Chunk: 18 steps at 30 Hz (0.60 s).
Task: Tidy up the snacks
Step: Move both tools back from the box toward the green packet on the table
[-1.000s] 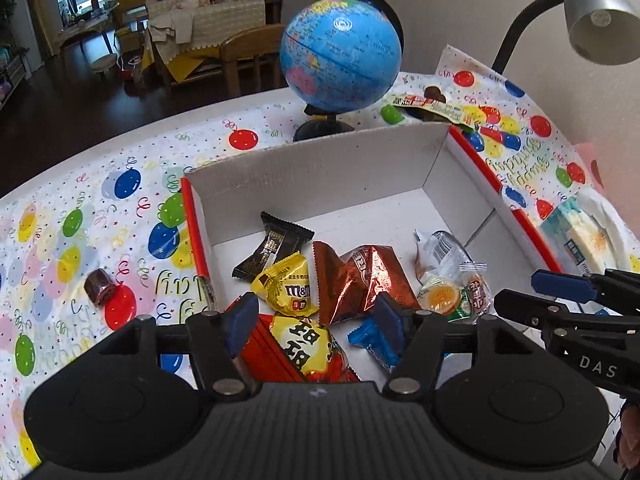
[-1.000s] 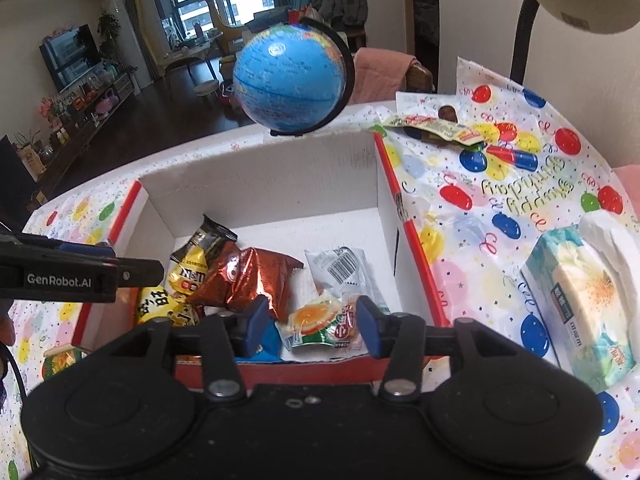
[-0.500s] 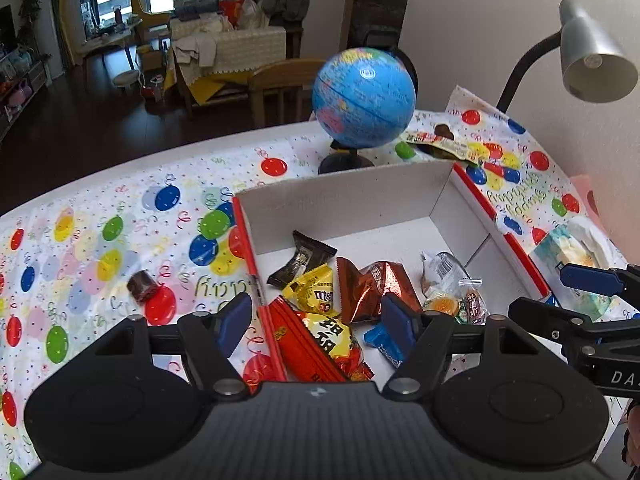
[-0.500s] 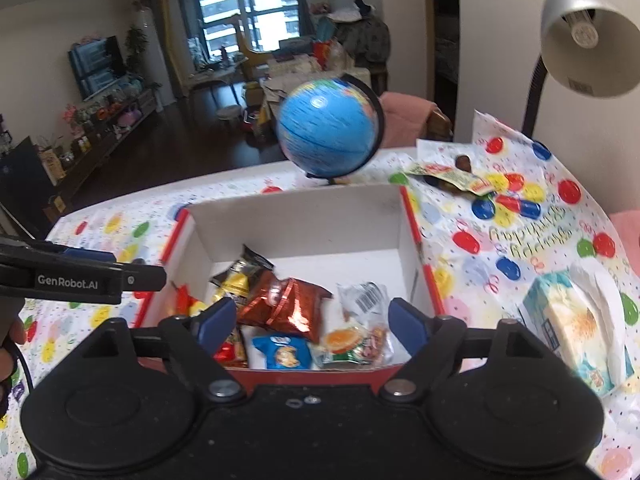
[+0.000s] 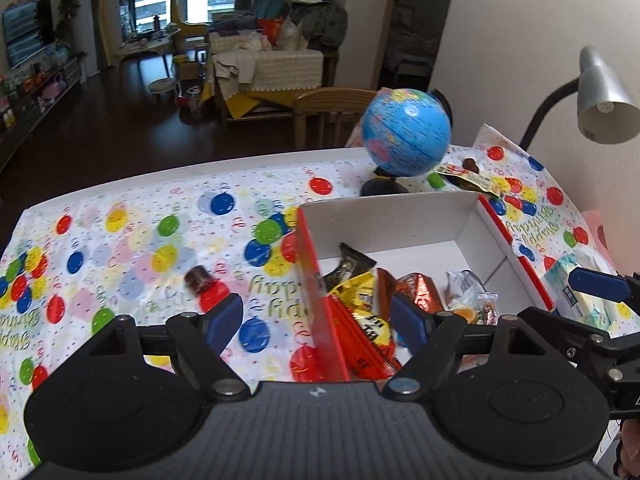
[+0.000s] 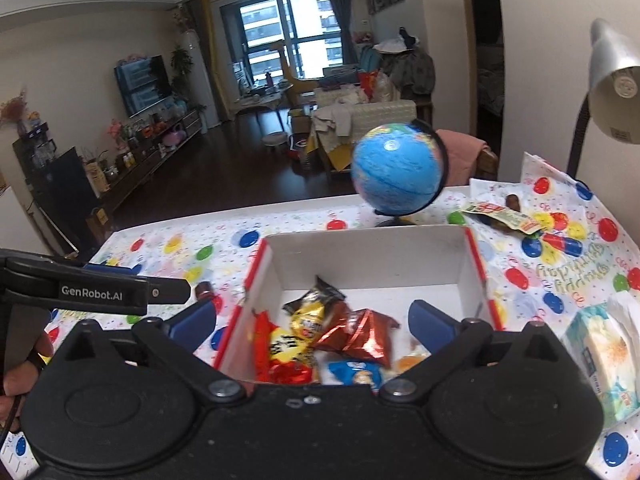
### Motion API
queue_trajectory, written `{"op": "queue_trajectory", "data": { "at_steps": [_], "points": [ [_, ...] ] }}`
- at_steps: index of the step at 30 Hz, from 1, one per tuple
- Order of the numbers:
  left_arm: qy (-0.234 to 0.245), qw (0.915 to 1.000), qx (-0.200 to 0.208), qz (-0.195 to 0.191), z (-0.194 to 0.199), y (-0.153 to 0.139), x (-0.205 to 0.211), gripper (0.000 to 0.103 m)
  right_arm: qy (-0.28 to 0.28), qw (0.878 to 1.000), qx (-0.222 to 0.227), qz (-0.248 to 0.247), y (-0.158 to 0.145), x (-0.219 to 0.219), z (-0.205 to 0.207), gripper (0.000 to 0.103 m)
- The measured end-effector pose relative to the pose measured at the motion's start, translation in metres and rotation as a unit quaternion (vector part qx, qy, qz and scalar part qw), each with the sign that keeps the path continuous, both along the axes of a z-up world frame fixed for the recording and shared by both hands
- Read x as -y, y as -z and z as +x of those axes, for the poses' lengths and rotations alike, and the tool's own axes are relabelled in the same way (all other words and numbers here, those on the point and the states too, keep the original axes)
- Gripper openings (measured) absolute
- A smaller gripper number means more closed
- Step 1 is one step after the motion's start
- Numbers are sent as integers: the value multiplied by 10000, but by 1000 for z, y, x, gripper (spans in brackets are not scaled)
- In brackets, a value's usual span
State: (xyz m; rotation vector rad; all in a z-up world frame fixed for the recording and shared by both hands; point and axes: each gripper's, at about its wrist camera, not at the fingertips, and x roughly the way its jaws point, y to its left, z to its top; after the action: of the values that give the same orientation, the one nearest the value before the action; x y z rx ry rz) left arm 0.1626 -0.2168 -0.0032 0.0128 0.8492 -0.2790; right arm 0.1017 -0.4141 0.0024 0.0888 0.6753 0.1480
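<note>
Left wrist view looks down over a table under a balloon-print cloth (image 5: 168, 240), with a white box edged in red (image 5: 384, 216) right of centre. The left gripper (image 5: 320, 320) has just been opening; its blue pads stand wide apart with nothing pressed between them — the box's left wall and a red-and-yellow packet (image 5: 368, 340) merely show through the gap, below. The snacks (image 5: 400, 300) lie heaped at the box's near end: a dark wrapper, a yellow packet, a coppery foil bag, a clear pouch with something orange in it. Print on most wrappers is too blurred to read, and the gripper body hides the box's near wall. One small brown sweet (image 5: 198, 278) sits alone on the cloth, left of the box.

From the right wrist view the right gripper (image 6: 314, 326) has likewise just been opening and is spread wide, empty, above the same heap; a blue packet (image 6: 356, 372) is half cut off by its body. A globe (image 6: 396, 172) stands behind the box, and beyond it to the right lies a long green-and-yellow packet (image 6: 500, 214) with a dark sweet — hard to identify. A tissue pack (image 6: 600, 360) lies to the right, a lamp (image 6: 612, 84) above it. The other gripper's arm and part of a hand (image 6: 24, 364) enter at the left edge.
</note>
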Motion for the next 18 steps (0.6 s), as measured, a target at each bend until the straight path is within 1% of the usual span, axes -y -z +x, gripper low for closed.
{"op": "queue_trajectory", "data": {
  "at_steps": [9,15,18],
  "points": [
    [-273,9996,-35,-81,-1,2,-51,81,-226,9996,-144,38,8,-35,7,103],
    [-506,9985,-167,-124,12,14,-90,81,-408,9986,-331,-14,19,-65,13,103],
    [-536,9982,-229,-125,16,22,-106,81,-534,9975,-459,-27,27,-84,17,103]
  ]
}}
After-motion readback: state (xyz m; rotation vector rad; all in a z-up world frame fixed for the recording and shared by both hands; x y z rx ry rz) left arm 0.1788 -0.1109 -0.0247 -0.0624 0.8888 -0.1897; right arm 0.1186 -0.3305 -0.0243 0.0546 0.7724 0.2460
